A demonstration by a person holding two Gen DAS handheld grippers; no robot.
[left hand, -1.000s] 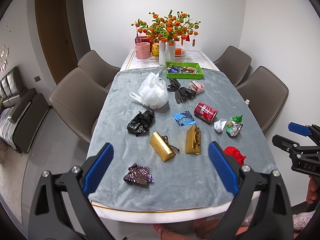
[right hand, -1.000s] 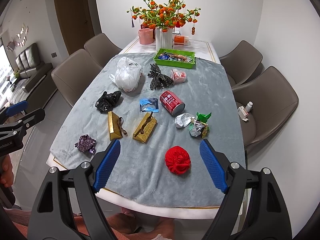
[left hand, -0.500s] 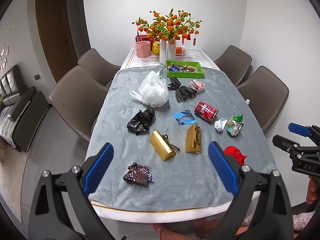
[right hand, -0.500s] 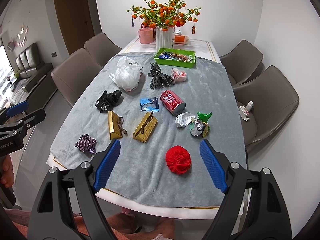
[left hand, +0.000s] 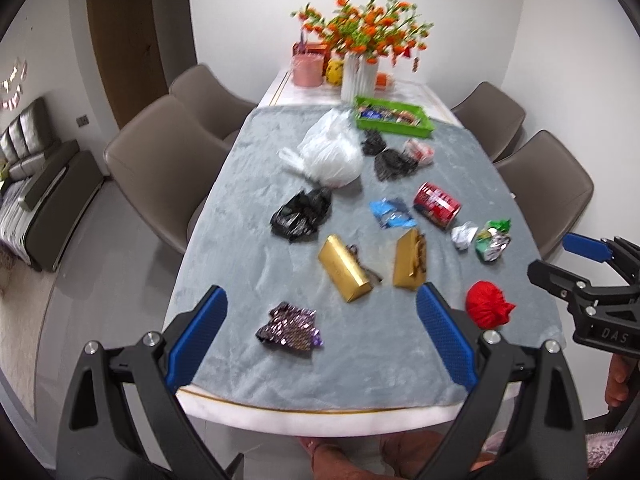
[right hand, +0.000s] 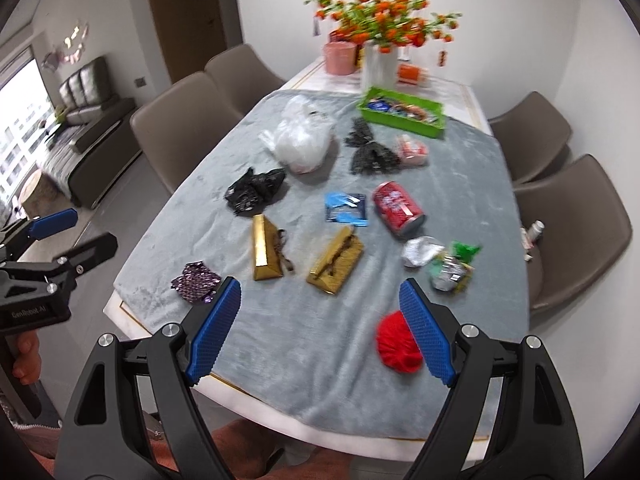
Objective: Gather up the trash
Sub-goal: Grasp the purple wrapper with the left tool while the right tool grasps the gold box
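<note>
The trash lies scattered over the grey cloth on the counter [left hand: 248,400]: the purple wrapper [left hand: 289,326] sits just ahead of and between the left gripper [left hand: 322,334] fingers, and the red crumpled ball [right hand: 394,344] lies beside the right gripper [right hand: 320,328] right-hand finger, partly behind it. Both sets of fingers are spread wide and empty. Judged step: approach, no item collected yet. The next move calls for lowering one gripper until its fingers straddle the nearest item, then closing.

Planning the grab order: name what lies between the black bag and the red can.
The blue wrapper lies between the black bag and the red can, clearest in the right wrist view.
</note>
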